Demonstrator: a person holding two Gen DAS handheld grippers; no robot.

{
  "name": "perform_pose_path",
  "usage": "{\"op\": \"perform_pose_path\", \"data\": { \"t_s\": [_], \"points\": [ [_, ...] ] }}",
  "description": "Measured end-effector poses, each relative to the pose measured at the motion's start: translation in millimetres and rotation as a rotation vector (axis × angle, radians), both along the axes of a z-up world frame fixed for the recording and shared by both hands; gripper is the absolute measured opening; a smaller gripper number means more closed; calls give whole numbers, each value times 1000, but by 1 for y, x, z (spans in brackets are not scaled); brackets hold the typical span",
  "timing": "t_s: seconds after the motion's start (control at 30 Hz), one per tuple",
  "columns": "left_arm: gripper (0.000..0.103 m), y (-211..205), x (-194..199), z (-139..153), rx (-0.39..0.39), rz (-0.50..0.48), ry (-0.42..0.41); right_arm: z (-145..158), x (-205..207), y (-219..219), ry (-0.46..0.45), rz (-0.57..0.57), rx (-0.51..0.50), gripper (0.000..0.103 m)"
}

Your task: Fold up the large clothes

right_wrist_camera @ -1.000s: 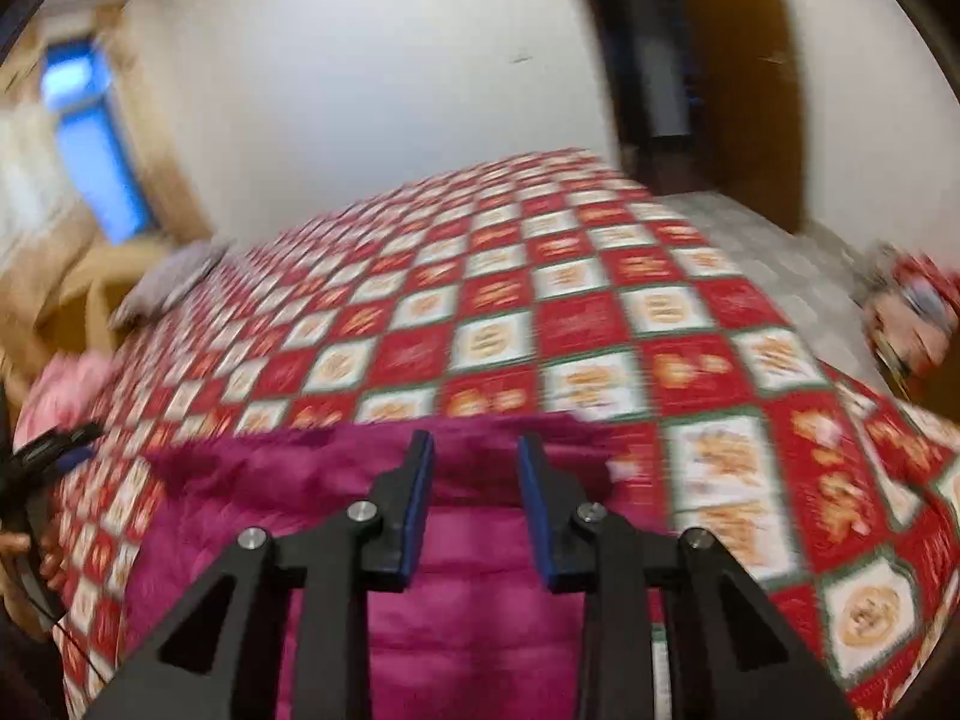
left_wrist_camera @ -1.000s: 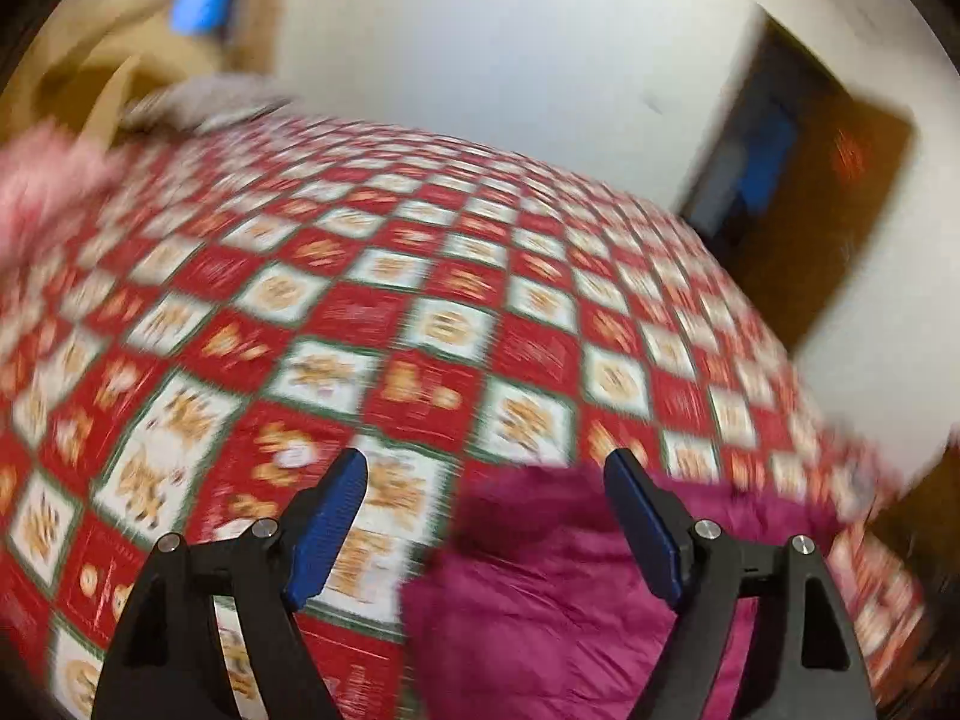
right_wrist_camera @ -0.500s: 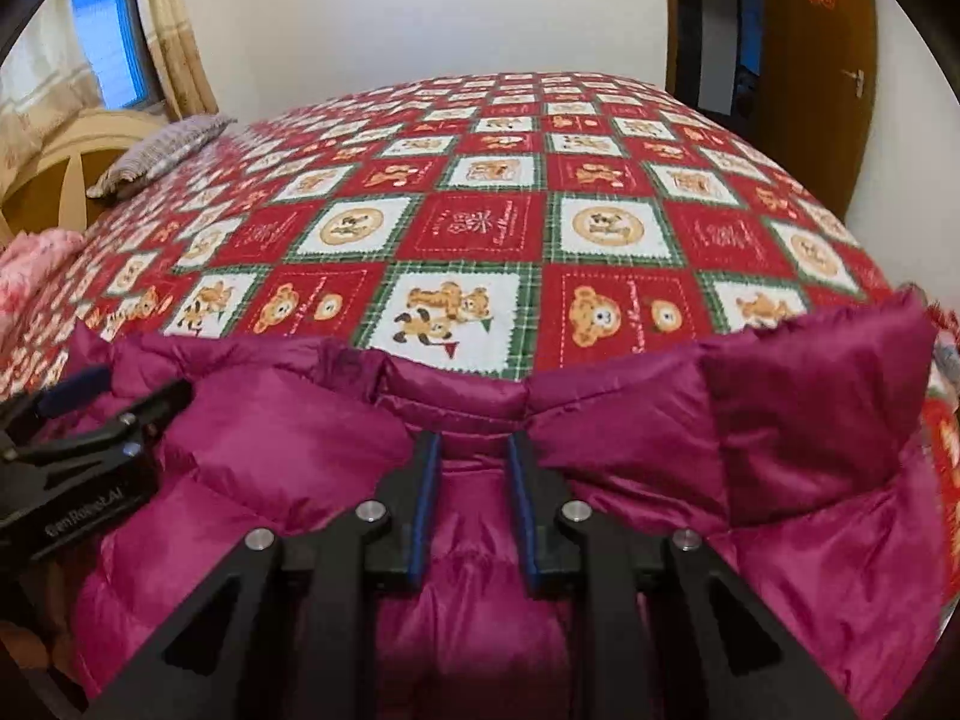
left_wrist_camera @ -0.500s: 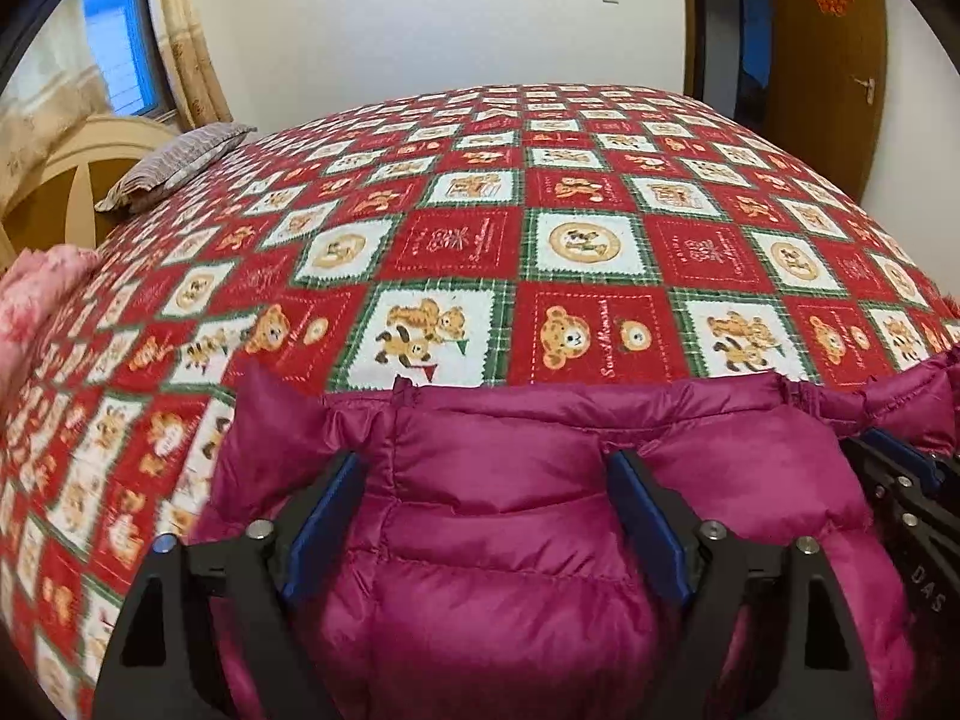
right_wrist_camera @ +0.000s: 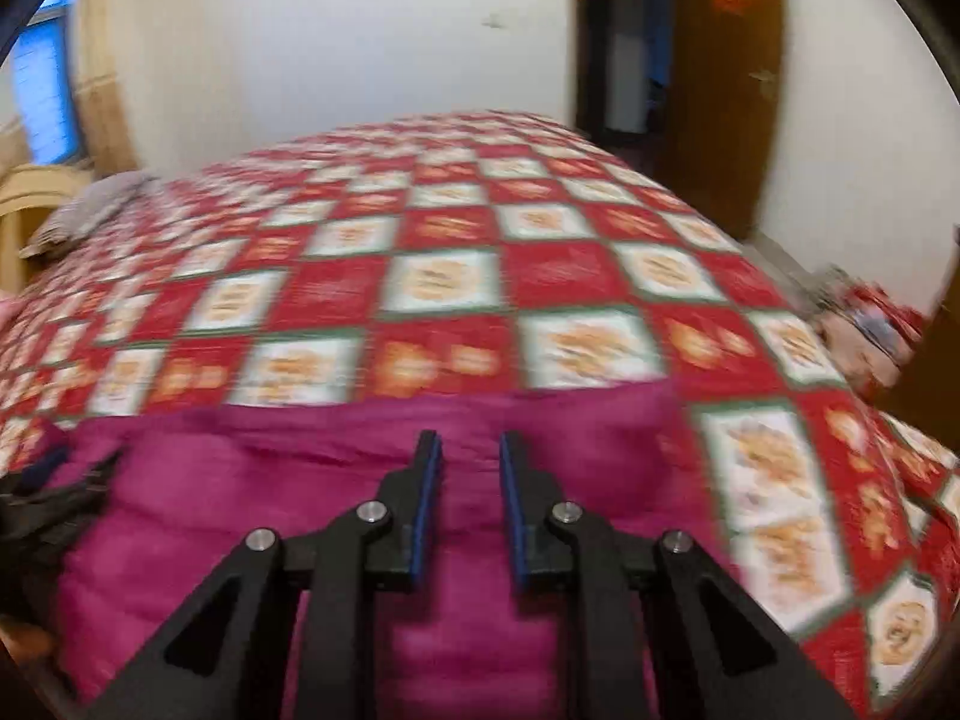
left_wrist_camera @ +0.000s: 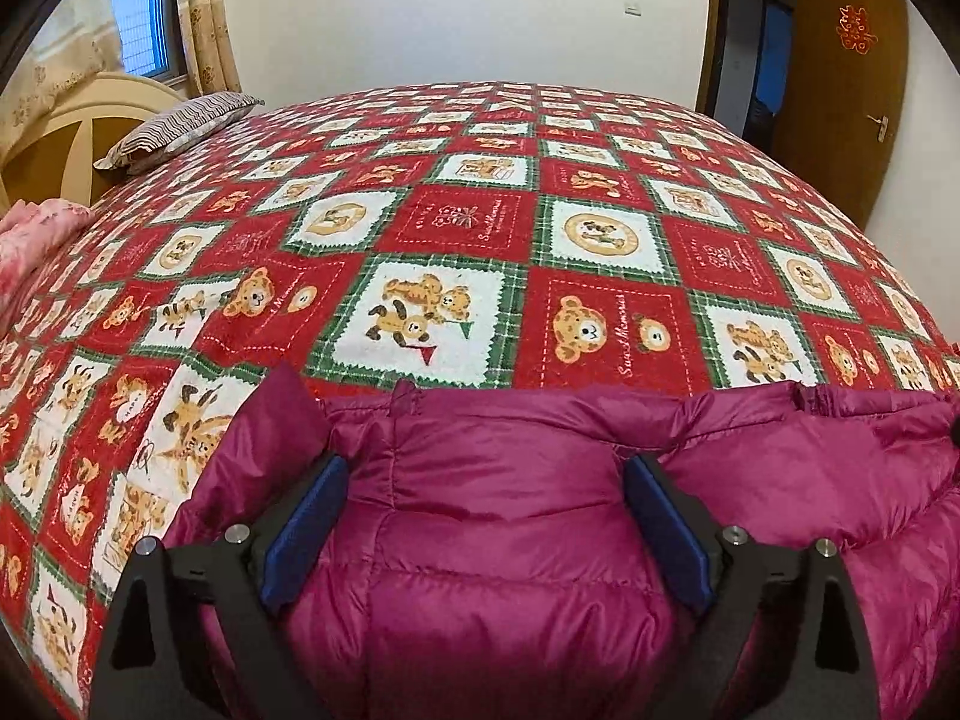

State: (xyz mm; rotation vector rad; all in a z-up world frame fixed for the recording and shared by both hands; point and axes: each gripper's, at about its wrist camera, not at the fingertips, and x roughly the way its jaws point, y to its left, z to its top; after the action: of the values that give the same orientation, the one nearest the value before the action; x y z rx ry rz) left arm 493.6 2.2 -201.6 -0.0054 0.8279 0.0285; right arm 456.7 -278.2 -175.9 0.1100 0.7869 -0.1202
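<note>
The magenta down jacket (left_wrist_camera: 498, 540) lies on the bed (left_wrist_camera: 468, 228), over its red bear-print cover, spread directly under and ahead of both tongs. The left tongs (left_wrist_camera: 483, 516) stand wide apart, their jaws having just been opening; a puffed panel of the jacket bulges up between the blue pads (left_wrist_camera: 306, 528), which flank it without clearly pinching, so this reads as a release. The right tongs (right_wrist_camera: 471, 504) sit near the jacket's far edge with only a narrow gap, their jaws having just been closing. That view is smeared by motion, so I cannot tell whether any fabric is caught between them.

The step in hand looks like setting down a finished fold along the far edge. Next, each pair must find a fresh hold on an outer edge and carry it across, keeping the slippery, springy padding from sliding open.
</note>
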Motion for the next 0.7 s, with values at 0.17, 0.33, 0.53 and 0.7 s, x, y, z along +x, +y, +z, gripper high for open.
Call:
{"op": "perform_pose_path", "data": {
  "t_s": [0.17, 0.33, 0.53, 0.7],
  "points": [
    [95, 0, 0, 0, 6, -4, 2, -29, -2, -41, 13, -48, 151, 19],
    [95, 0, 1, -1, -4, -4, 9, -34, -2, -53, -9, -59, 236, 18],
    [95, 11, -1, 11, -53, -74, 86, -29, 1, -48, 31, -56, 187, 18],
    [95, 51, -56, 53, -60, -53, -4, 23, -40, -19, -50, 4, 88, 22]
  ]
}}
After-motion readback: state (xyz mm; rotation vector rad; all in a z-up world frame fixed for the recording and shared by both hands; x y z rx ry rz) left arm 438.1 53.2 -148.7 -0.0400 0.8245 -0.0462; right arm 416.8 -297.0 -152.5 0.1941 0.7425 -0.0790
